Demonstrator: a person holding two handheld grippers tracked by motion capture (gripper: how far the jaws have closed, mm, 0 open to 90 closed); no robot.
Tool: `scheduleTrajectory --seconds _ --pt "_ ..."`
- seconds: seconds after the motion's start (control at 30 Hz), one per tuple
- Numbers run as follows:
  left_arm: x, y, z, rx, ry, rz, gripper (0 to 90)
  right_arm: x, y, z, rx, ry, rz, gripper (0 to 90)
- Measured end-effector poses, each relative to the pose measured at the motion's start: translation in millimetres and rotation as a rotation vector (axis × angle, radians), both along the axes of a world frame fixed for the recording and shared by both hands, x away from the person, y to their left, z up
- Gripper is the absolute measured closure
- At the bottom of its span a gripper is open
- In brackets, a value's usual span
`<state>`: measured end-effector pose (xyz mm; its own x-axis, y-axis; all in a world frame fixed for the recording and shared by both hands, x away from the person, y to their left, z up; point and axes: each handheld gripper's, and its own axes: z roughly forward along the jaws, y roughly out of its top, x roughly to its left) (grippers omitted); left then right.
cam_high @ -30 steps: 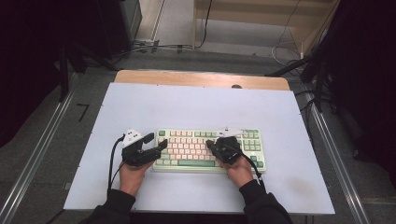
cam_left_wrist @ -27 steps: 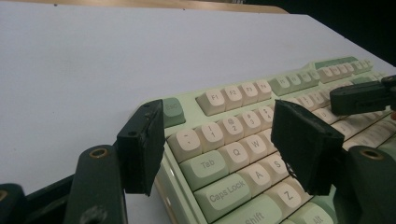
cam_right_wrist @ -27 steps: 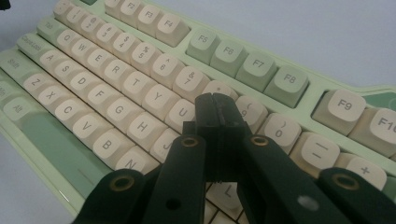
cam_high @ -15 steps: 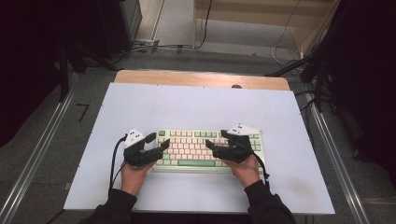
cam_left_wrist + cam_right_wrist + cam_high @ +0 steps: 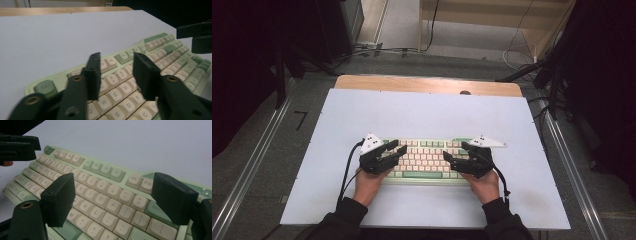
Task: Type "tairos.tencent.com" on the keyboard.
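Table edges: your keyboard (image 5: 426,159) lies on the white table top (image 5: 422,112), nearer your edge than the far wooden strip (image 5: 427,85).
Open room: bare white surface lies beyond the keyboard and to both its sides; a narrower bare band lies between it and your edge.
Left gripper (image 5: 398,148): you hold it over the keyboard's left end, jaws pointing right. In the left gripper view (image 5: 117,75) the 2 jaws stand apart with nothing between them, above the number and QWERTY rows.
Right gripper (image 5: 450,161): you hold it over the keyboard's right end, jaws pointing left. In the right gripper view (image 5: 112,195) the 2 jaws are spread wide and empty, above the letter keys and the P key.
Contact: you cannot tell from any view whether the jaw tips touch the keys.
Hidden: your left hand (image 5: 369,182) and right hand (image 5: 484,185) and both grippers cover the keyboard's outer ends in the high view.
Cut off: the keyboard's near edge runs out of both gripper views.
Hard to read: key legends blur toward the far end in the left gripper view.
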<state>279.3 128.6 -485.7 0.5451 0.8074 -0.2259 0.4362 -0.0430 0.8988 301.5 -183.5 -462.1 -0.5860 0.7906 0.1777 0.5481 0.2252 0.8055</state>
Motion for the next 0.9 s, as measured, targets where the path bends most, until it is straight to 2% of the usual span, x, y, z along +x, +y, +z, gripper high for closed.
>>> scheduleTrajectory --seconds 0.1,0.13,0.17,0.5,0.77,0.9 --pt "1.3 -5.5 2.6 -0.001 -0.007 -0.037 81.1 -2.3 -3.8 0.0 0.001 -0.002 -0.01 17.7" --pt "2.2 -8.7 3.6 0.019 -0.008 -0.052 87.3 -3.2 -4.6 0.0 0.001 0.001 -0.014 17.7" --pt "2.2 -8.7 3.6 0.019 -0.008 -0.052 90.0 -3.8 -5.2 -0.2 0.0 -0.001 -0.016 17.7" --pt "10.7 -26.6 0.2 0.139 0.047 -0.082 90.0 -6.0 -10.1 -1.0 0.002 0.006 -0.031 17.8" --pt "14.1 -30.9 -2.9 0.175 0.088 -0.094 90.0 -6.5 -8.1 -1.3 -0.01 0.004 -0.024 17.9" --pt "16.4 -33.4 -3.8 0.194 0.131 -0.103 90.0 -5.7 -8.5 -1.5 -0.006 0.003 -0.023 18.0"
